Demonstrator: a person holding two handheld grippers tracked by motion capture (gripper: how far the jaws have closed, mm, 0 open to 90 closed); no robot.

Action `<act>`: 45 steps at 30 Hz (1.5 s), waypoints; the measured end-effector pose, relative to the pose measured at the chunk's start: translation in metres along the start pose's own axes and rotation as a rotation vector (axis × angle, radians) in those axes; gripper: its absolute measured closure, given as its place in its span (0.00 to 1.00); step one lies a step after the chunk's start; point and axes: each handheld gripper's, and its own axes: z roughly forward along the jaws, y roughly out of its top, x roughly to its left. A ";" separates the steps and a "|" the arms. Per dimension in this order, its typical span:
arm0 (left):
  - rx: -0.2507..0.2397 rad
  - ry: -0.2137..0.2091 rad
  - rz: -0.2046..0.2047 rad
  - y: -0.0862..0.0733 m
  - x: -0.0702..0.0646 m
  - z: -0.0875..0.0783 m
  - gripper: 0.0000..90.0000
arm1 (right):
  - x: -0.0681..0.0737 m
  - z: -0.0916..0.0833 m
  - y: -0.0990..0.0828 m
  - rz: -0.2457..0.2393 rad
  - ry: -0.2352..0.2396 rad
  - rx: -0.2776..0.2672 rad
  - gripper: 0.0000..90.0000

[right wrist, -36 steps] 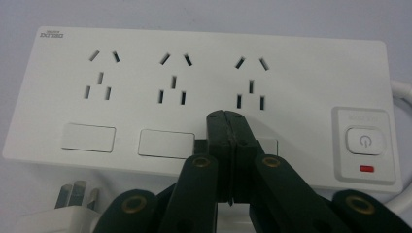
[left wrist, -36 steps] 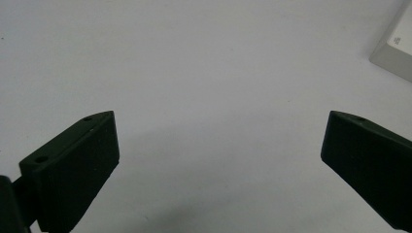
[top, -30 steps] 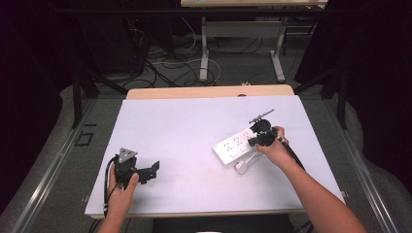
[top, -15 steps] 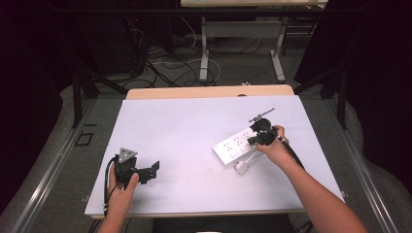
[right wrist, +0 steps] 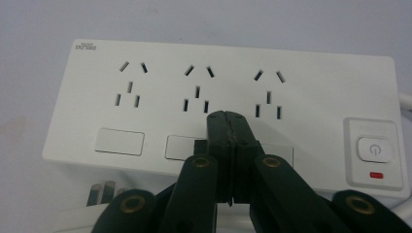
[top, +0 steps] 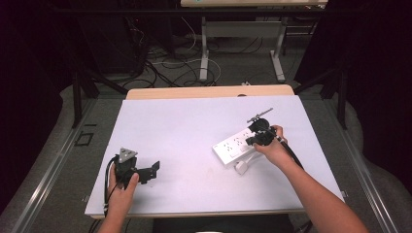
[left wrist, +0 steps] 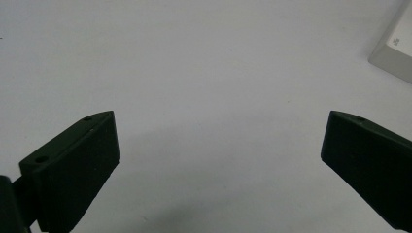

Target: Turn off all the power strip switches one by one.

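Observation:
A white power strip [top: 232, 146] lies slanted on the right half of the table [top: 194, 126]. In the right gripper view the power strip [right wrist: 194, 63] shows three sockets, a row of flat switches, and a power button [right wrist: 373, 148] above a red light [right wrist: 376, 174]. My right gripper [right wrist: 228, 118] is shut with nothing between its jaws, and its tips sit over the strip's face by the middle switch. In the high view the right gripper [top: 252, 139] is at the strip's right end. My left gripper [top: 153, 170] rests open on the table's near left. The left gripper [left wrist: 218, 160] has bare table between its jaws.
A white plug [top: 241, 167] on its cable lies just in front of the strip, and its prongs [right wrist: 103, 191] are visible. A corner of the strip [left wrist: 396, 53] is at the far right of the left gripper view. A wooden edge [top: 209, 91] borders the table's back.

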 end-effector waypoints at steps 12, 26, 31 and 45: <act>0.002 -0.001 -0.004 0.000 0.000 0.000 0.01 | 0.009 0.000 0.001 -0.038 0.022 -0.004 1.00; 0.002 0.000 -0.005 0.000 0.000 0.000 0.01 | 0.020 0.005 0.002 -0.066 0.034 0.014 1.00; 0.002 0.000 -0.004 0.000 0.000 0.000 0.00 | 0.021 0.004 0.002 -0.079 0.044 0.044 1.00; -0.004 0.001 -0.005 0.000 0.000 0.000 0.00 | 0.025 0.011 0.000 -0.072 0.044 0.038 0.98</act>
